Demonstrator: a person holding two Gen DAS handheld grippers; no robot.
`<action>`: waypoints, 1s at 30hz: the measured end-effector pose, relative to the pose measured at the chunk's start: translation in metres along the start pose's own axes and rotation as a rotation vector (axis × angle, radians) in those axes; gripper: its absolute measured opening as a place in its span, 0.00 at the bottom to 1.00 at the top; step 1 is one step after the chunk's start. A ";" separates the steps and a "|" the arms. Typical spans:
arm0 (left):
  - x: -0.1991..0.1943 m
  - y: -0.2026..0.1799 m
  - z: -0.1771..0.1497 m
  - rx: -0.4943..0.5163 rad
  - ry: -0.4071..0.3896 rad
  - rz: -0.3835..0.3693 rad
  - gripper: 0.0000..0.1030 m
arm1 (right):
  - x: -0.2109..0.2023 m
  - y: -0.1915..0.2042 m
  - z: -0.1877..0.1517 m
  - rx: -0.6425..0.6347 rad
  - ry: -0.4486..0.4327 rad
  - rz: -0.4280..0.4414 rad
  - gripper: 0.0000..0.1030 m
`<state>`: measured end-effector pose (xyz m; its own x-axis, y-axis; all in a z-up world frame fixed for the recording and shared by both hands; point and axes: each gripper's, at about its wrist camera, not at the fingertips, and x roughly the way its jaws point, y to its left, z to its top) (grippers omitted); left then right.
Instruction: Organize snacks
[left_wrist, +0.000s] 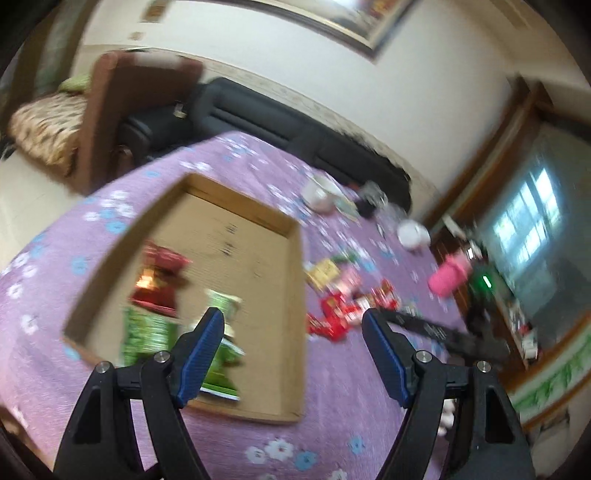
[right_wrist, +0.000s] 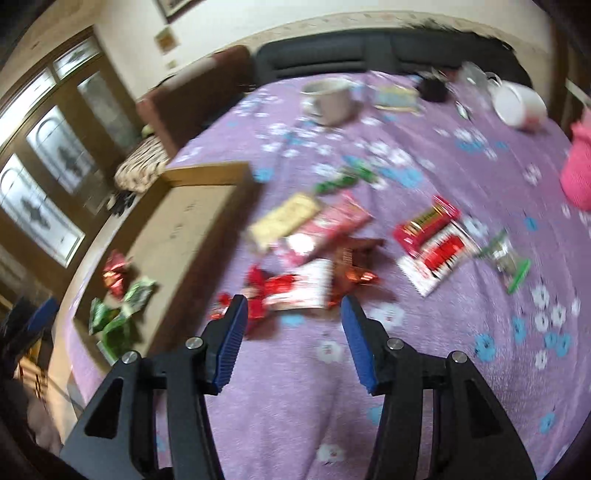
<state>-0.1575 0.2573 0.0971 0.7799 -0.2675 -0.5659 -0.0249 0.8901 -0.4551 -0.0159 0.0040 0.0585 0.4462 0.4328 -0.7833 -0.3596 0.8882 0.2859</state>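
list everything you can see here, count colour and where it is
cardboard box: one, brown, shallow, on the purple cloth
packets in the box: a few, one dark red, the rest green, at one end
loose snack packets: a scattered pile, mostly red, pink, cream and green, on the cloth beside the box; blur hides the exact count
tablecloth: one, purple with white and blue flowers
mugs: two, white, far side of the table
pink object: one, at the table edge
sofa: one, dark, behind the table
left gripper: jaws open, empty
right gripper: jaws open, empty

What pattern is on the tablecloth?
Purple tablecloth with white and blue flowers, clearest in the right wrist view.
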 end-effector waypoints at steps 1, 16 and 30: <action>0.005 -0.008 -0.002 0.028 0.020 -0.009 0.74 | 0.000 -0.001 -0.003 0.018 -0.004 -0.010 0.53; 0.076 -0.078 -0.021 0.224 0.234 -0.049 0.39 | 0.026 -0.028 -0.011 0.139 0.020 0.037 0.28; 0.203 -0.111 -0.020 0.398 0.382 0.198 0.22 | -0.013 -0.107 -0.045 0.231 -0.088 0.083 0.32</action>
<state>-0.0091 0.0970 0.0195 0.5021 -0.1303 -0.8549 0.1475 0.9870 -0.0639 -0.0203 -0.1034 0.0131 0.4964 0.5088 -0.7033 -0.2060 0.8561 0.4740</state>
